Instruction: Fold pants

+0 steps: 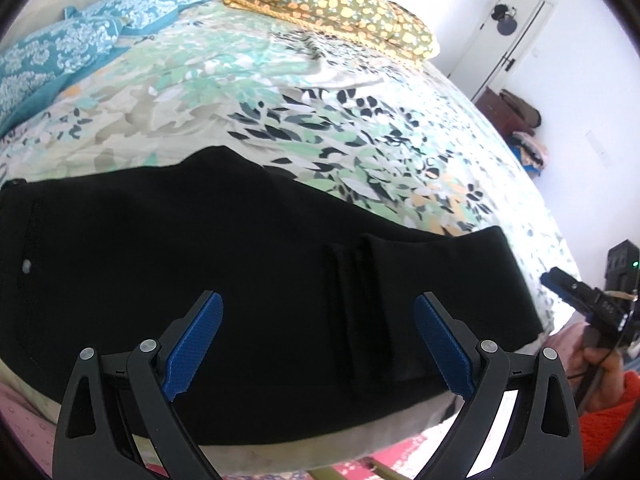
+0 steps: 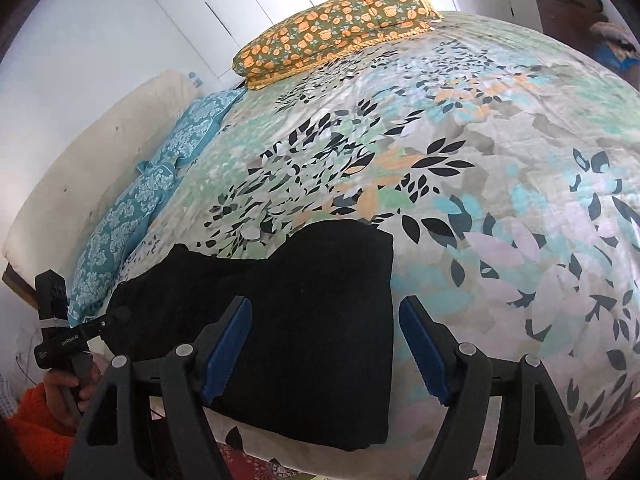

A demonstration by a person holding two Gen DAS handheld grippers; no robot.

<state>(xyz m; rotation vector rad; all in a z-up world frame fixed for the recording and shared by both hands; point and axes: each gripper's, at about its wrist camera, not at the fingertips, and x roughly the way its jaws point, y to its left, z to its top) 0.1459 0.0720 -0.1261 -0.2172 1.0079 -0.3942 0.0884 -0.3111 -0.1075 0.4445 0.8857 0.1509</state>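
Note:
Black pants [image 1: 240, 248] lie flat in a long strip along the near edge of the bed, with layered fold edges toward their right end. My left gripper [image 1: 319, 298] hovers over the middle of them, jaws wide apart, nothing between the blue pads. In the right wrist view the pants [image 2: 312, 320] end in a squared-off edge. My right gripper [image 2: 325, 300] hangs open above that end, its left pad over the cloth and its right pad over the bedsheet, holding nothing.
The floral bedsheet [image 1: 360, 128] stretches beyond the pants. An orange flowered pillow [image 1: 332, 0] and blue pillows [image 1: 80, 40] lie at the far side. A hand in an orange sleeve [image 1: 600, 380] is at the right. A door [image 1: 508, 36] and a clothes pile [image 1: 528, 148] stand beyond the bed.

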